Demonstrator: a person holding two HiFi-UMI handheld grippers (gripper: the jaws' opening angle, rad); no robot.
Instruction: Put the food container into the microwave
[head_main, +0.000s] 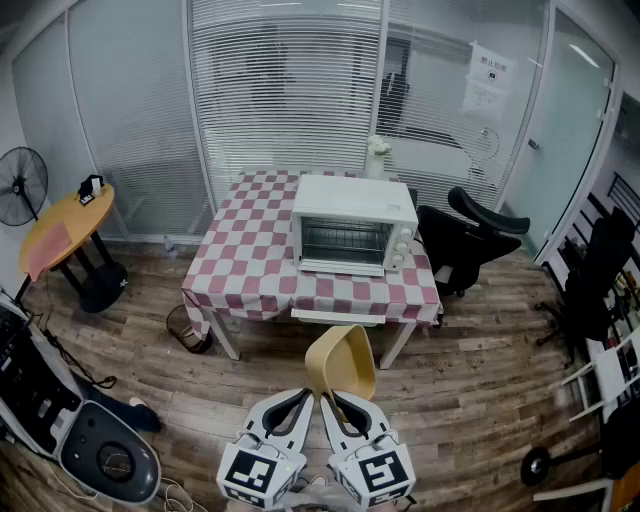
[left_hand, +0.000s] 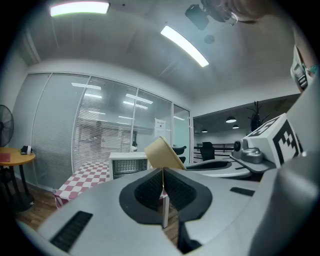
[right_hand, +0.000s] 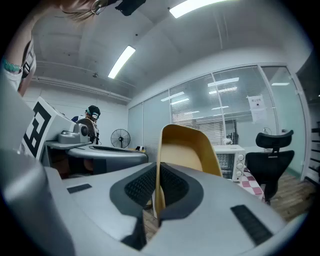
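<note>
At container (head_main: 340, 360) rim, L gripper (left_hand: 162, 174) & R gripper (right_hand: 157, 172) fingers (right_hand: 141, 186) clamped.

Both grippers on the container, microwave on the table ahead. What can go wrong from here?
1. The microwave looks closed, and the left gripper and right gripper are both shut on the food container. Freeing one to open the door leaves a one-sided pinch that may tip or slip.
2. Each grip is only on the thin wall edge, so if the grippers drift apart it could bend or drop.
3. The black office chair stands close to the table and may crowd the approach.
</note>
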